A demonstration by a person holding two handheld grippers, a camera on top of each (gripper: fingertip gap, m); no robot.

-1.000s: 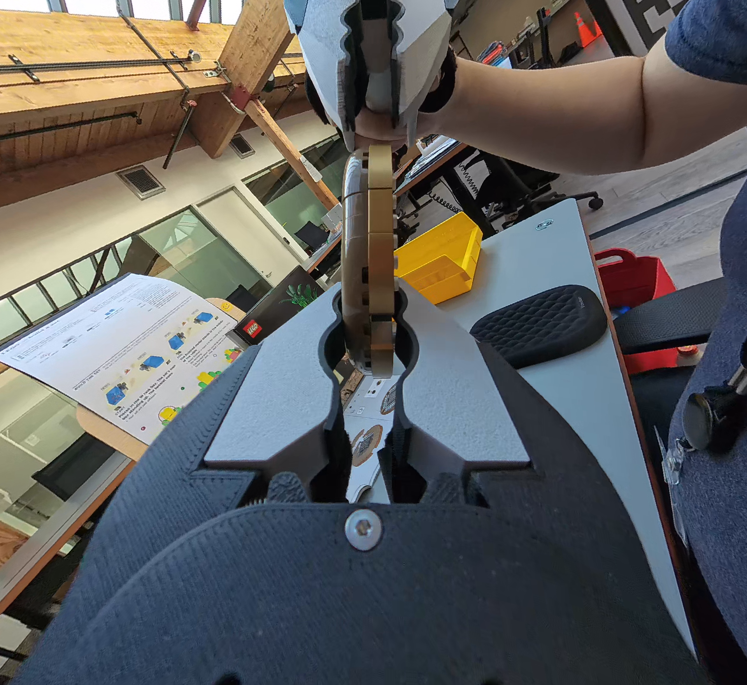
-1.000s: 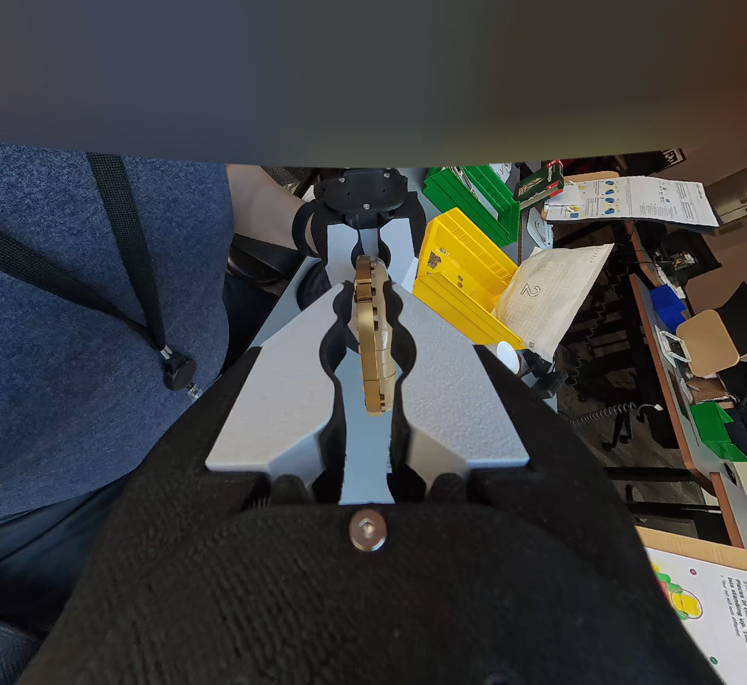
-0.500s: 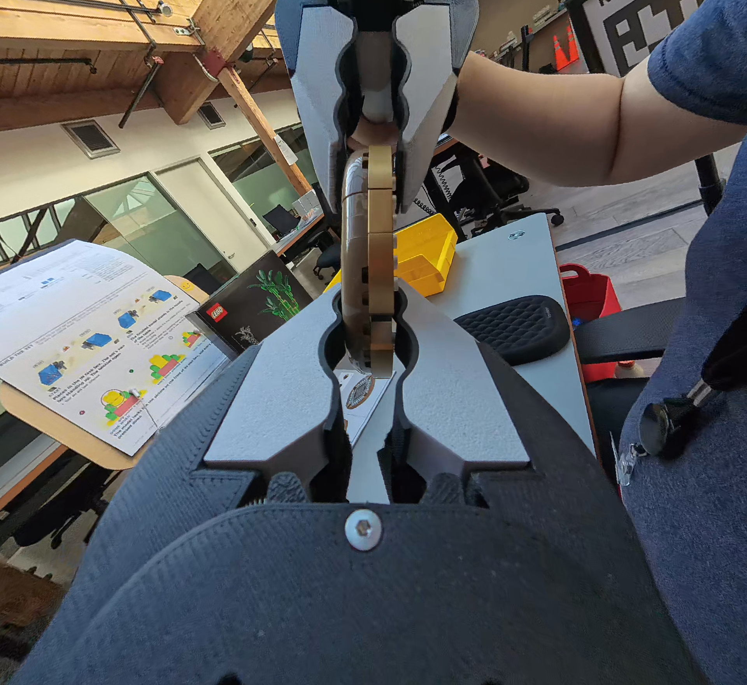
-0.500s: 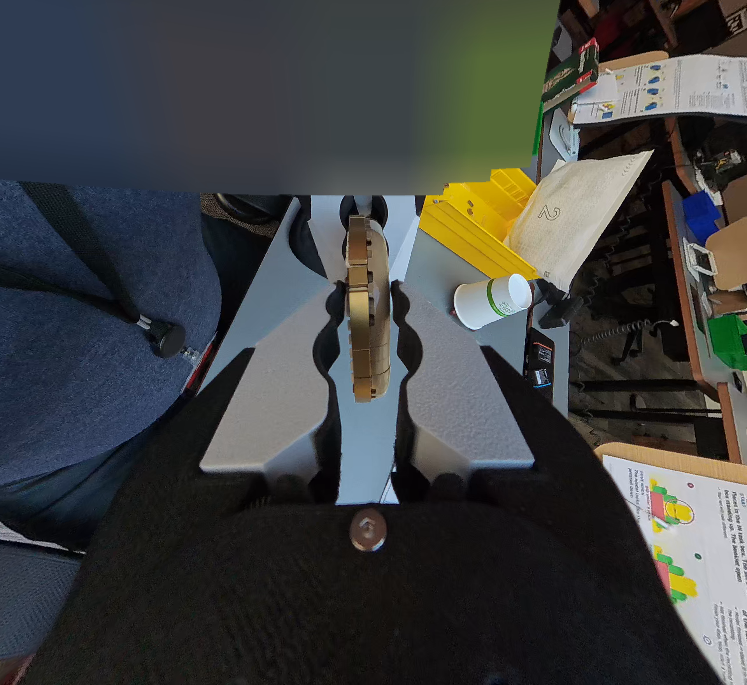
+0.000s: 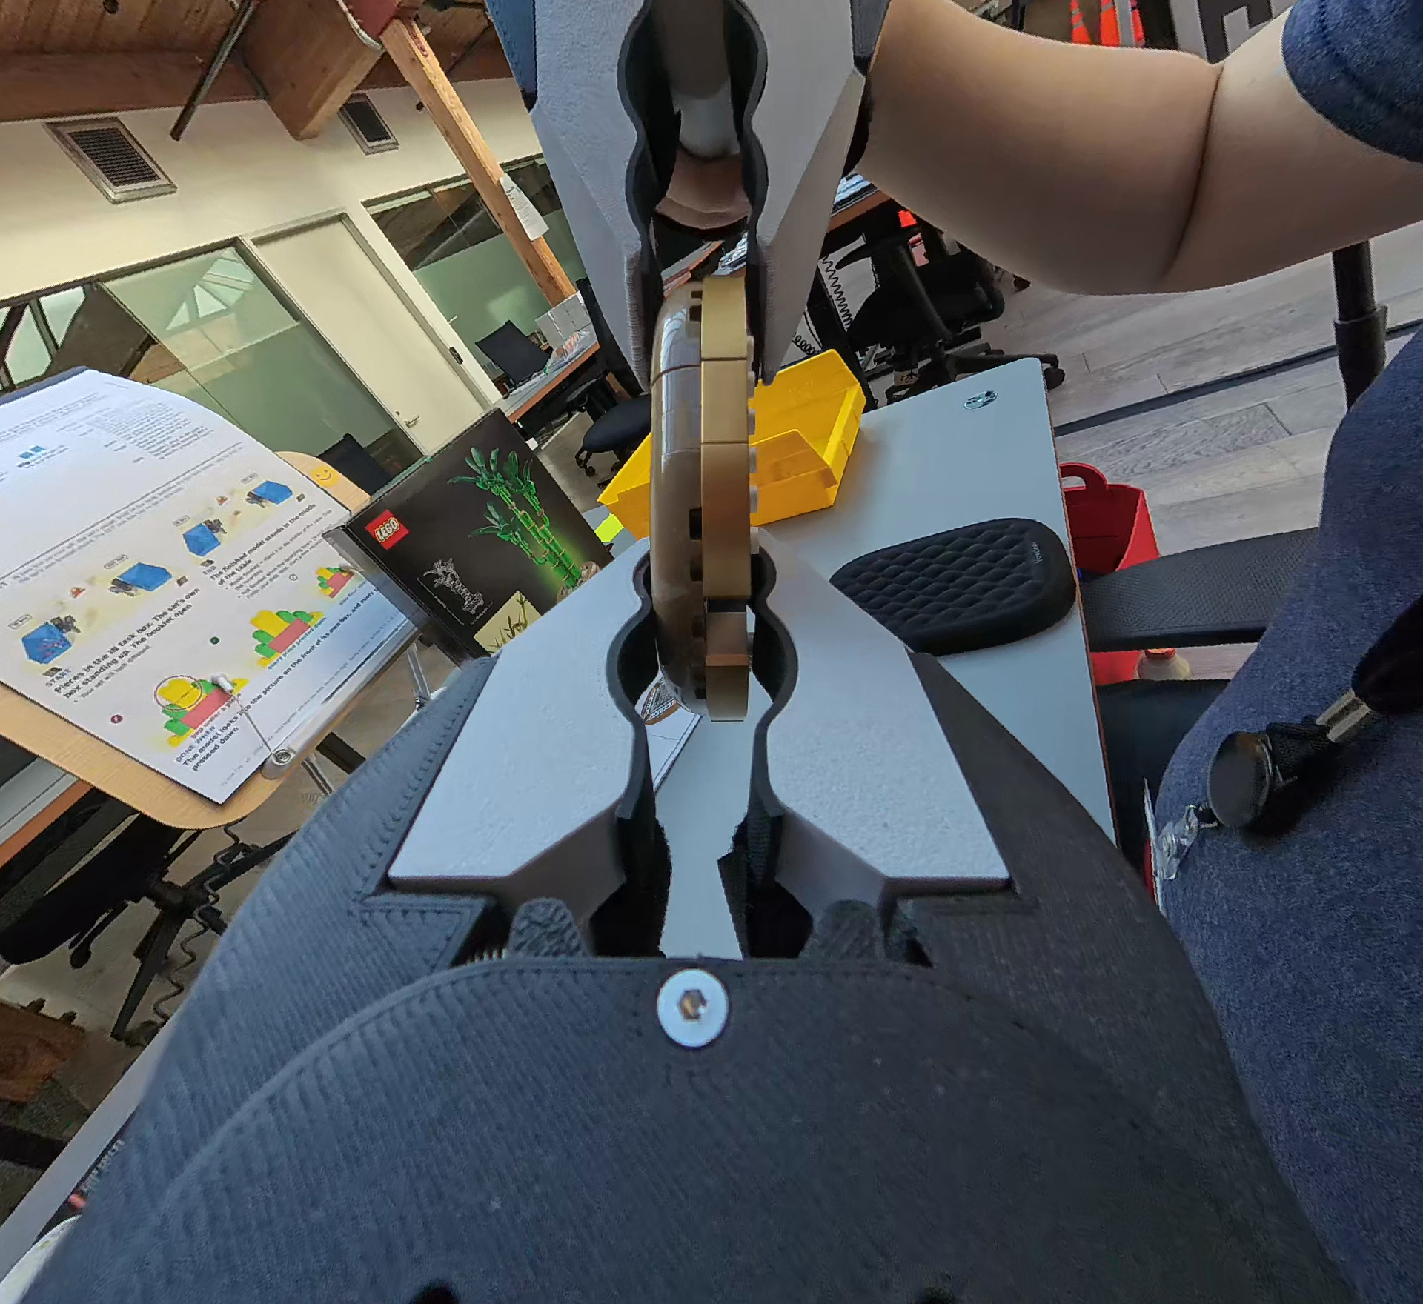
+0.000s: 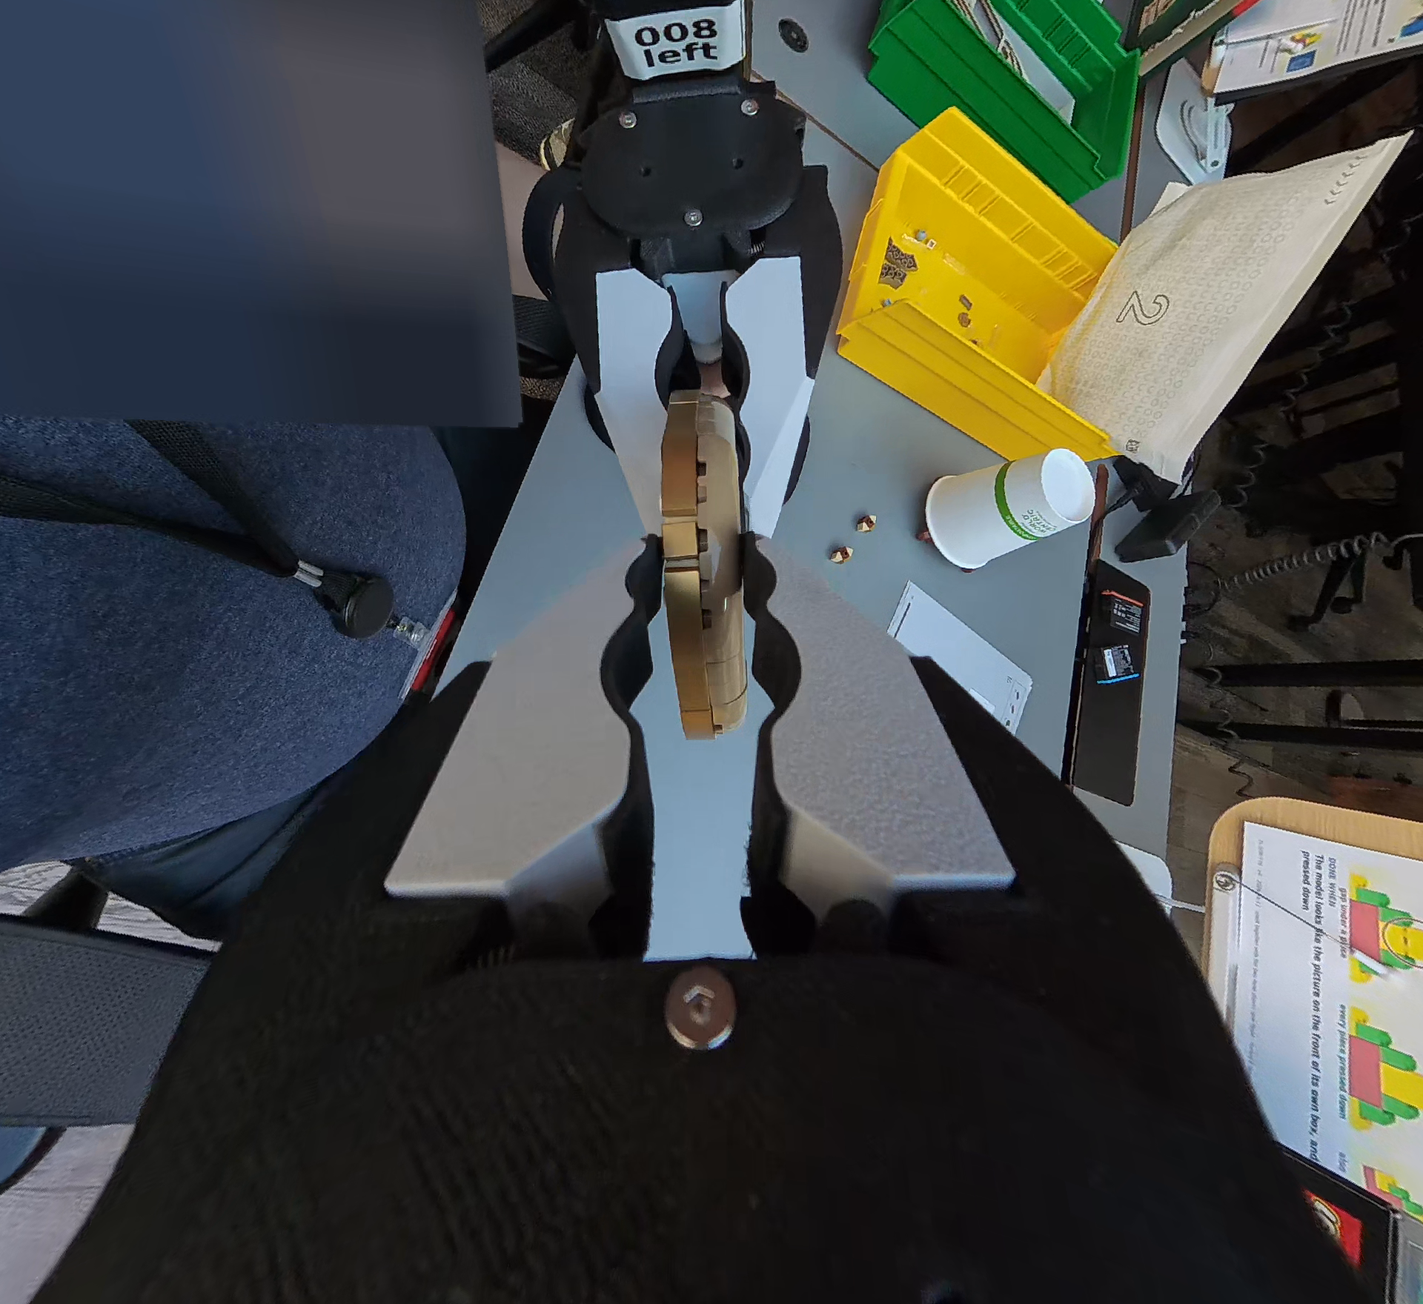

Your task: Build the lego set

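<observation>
A round gold lego assembly (image 5: 701,482) is held edge-on in the air between both grippers, above the grey table (image 5: 962,451). My left gripper (image 5: 702,574) is shut on its near end. In the left wrist view my right gripper (image 5: 701,366) comes from above and clamps the far end. In the right wrist view my right gripper (image 6: 698,550) is shut on the assembly (image 6: 704,620), and the left gripper (image 6: 702,412) grips the opposite end. Studs show on one face of the assembly.
On the table are a yellow bin (image 6: 970,297) with small parts, a green bin (image 6: 1001,35), a tipped paper cup (image 6: 1009,505), two small gold pieces (image 6: 855,536), a paper bag (image 6: 1217,312), a black wrist rest (image 5: 955,582) and the lego box (image 5: 477,536). Instruction sheets (image 5: 154,574) lie at the left. There is about 4 cm between the tips of the two grippers.
Both grippers have tilted down toward the table with the gold assembly still between them. The right gripper has come closer along the assembly.
</observation>
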